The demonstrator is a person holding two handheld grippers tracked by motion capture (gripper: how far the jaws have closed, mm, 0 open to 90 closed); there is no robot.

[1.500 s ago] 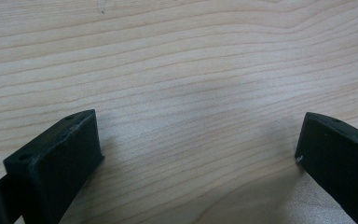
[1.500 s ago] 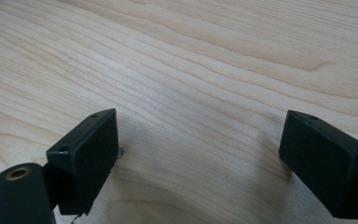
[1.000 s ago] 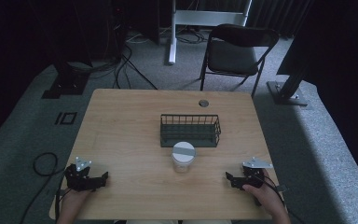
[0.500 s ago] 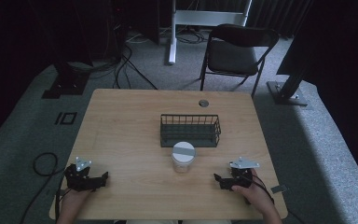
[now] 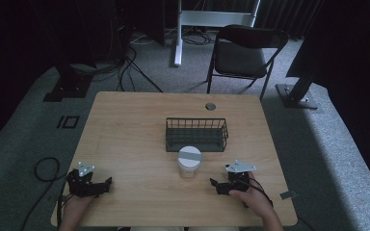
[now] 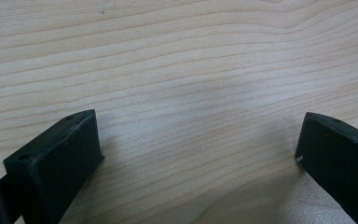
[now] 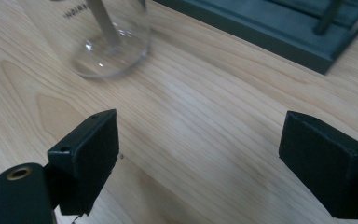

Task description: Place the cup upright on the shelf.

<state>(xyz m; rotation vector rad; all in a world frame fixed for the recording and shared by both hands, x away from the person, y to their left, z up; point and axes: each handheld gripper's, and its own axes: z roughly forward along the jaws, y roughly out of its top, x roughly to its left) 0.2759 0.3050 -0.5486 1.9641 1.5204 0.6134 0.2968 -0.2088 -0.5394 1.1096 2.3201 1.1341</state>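
Standing just left of the released right gripper [image 5: 215,185], the jar [image 5: 189,162] stays untouched.

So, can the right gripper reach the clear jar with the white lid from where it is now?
Probably yes. The right gripper is open, and only bare table lies between it and the jar. The wire basket stands behind the jar, not in the way.

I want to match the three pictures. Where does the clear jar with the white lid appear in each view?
High view: the jar stands mid-table, just in front of the wire basket.
Left gripper view: bare wooden table lies between the jaws.
Right gripper view: the jar base is at upper left.
Shared landmark: the basket.
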